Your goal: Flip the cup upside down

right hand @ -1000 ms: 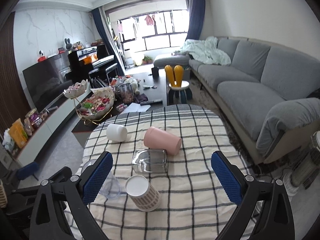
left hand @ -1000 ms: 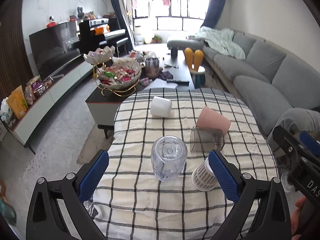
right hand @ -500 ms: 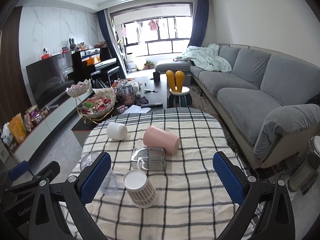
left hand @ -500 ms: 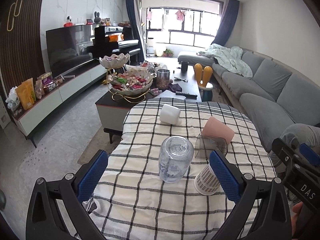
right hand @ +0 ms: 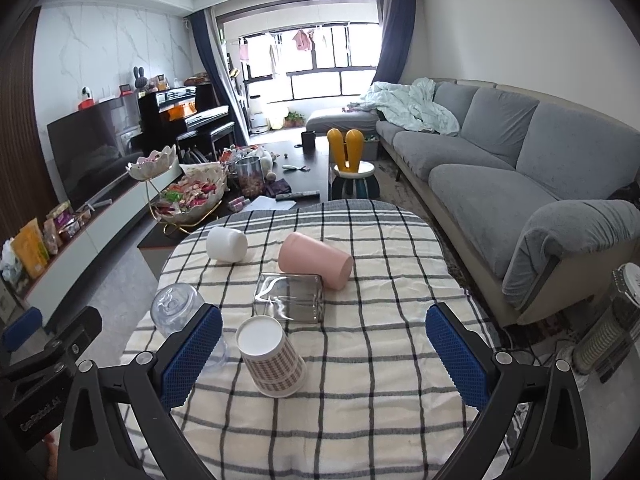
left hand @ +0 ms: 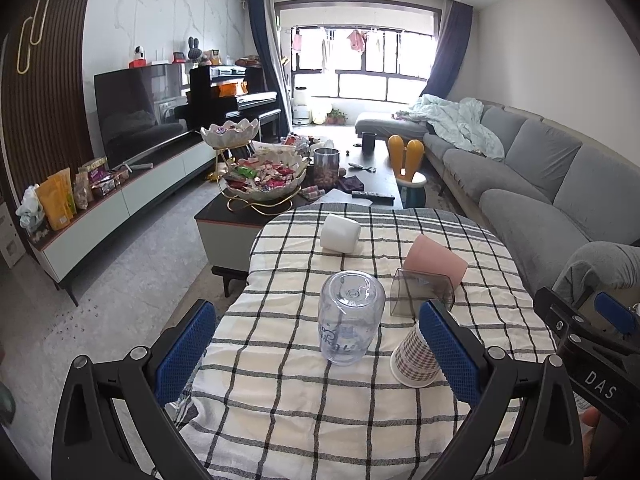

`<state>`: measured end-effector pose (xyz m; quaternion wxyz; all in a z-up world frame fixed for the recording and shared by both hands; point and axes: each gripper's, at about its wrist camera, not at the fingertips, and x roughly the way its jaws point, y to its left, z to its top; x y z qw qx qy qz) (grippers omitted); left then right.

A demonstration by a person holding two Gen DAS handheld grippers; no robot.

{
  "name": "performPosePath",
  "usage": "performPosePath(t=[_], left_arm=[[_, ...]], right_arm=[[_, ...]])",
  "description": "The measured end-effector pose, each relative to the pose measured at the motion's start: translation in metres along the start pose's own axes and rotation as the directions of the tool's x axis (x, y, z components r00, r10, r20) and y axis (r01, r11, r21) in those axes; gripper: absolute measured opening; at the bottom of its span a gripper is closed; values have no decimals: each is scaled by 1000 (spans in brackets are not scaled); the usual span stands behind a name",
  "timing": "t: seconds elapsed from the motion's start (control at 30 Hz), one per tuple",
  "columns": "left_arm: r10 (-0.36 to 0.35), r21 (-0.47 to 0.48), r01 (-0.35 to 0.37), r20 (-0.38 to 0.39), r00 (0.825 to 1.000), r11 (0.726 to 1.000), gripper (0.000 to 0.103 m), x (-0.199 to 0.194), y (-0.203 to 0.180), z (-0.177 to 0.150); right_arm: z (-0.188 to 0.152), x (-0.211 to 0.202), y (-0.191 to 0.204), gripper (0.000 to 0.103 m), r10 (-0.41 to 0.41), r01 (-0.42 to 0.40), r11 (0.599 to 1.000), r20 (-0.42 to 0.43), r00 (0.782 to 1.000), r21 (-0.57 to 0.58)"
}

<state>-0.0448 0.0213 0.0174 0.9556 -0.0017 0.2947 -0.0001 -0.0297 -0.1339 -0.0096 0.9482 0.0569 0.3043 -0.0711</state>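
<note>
I've got both tools held back from the round table w/ black-and-white checked cloth (left hand: 360, 412), nothing in either one. L gripper (left hand: 316, 350) is spread wide, blue pads apart, empty. R gripper (right hand: 320, 354) likewise spread wide and empty.

The clear plastic cup w/ faint printed lettering (left hand: 349, 316) stands upside down on the cloth, base up, mouth on the fabric, between the L pads in the L view but not touched by either. In the R view that cup (right hand: 174, 312) is partly hidden behind the R tool's left pad; only the base and upper wall show there.

The checked paper cup w/ white base (right hand: 272, 356) is also inverted, leaning slightly. In the L view its right side is cut off by the L tool's right pad, so I can't tell how it sits on that side.

Still on their sides: a smoky clear square tumbler (right hand: 289, 298), a pink plastic cup (right hand: 316, 260) just behind it and seemingly touching it, and a white ceramic cup (right hand: 226, 243) further back, apart from the rest.

The tumbler's mouth is hard to read through the glare. Each tool shows at the edge of the other's view, only partly. A bit of hand shows at bottom R of the L view, too cropped to describe.
</note>
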Motion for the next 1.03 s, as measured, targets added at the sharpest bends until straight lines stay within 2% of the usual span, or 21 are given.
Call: performPosePath(t=[0.47,1.03], left_arm=[[26,7,-26,21,999,1000,103,-6,0,0],[25,15,-25,-4,1000,1000,103,-1,-2,0]], right_arm=[[-2,-2,-3,102,-2,2,1000,-9,1000,0],[-4,3,-6,102,-9,9,1000,-23,1000,1]])
